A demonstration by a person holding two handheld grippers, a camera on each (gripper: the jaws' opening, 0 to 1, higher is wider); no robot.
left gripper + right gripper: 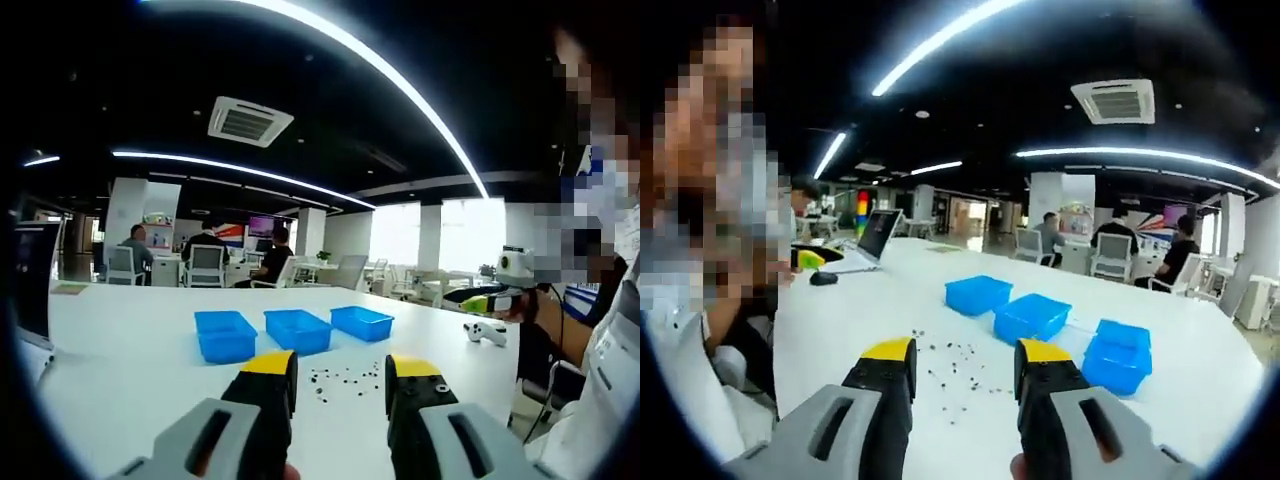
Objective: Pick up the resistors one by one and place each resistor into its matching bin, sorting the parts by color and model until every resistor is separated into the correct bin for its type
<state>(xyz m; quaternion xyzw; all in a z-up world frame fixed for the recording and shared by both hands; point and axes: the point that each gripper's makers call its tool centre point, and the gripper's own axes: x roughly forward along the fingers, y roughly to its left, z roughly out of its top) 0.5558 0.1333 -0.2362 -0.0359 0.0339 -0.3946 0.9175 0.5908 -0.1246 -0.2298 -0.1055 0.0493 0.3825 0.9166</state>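
Observation:
Several small dark resistors lie scattered on the white table, just beyond my left gripper, which is open with nothing between its yellow-tipped jaws. Behind them stand three blue bins in a row: left, middle, right. In the right gripper view the same resistors lie past my open, empty right gripper, with the blue bins to the upper right. The right gripper also appears at the far right of the left gripper view.
A laptop and a dark mouse sit at the table's far left end. A white controller lies near the table's right edge. A person stands close beside the table. People sit at desks in the background.

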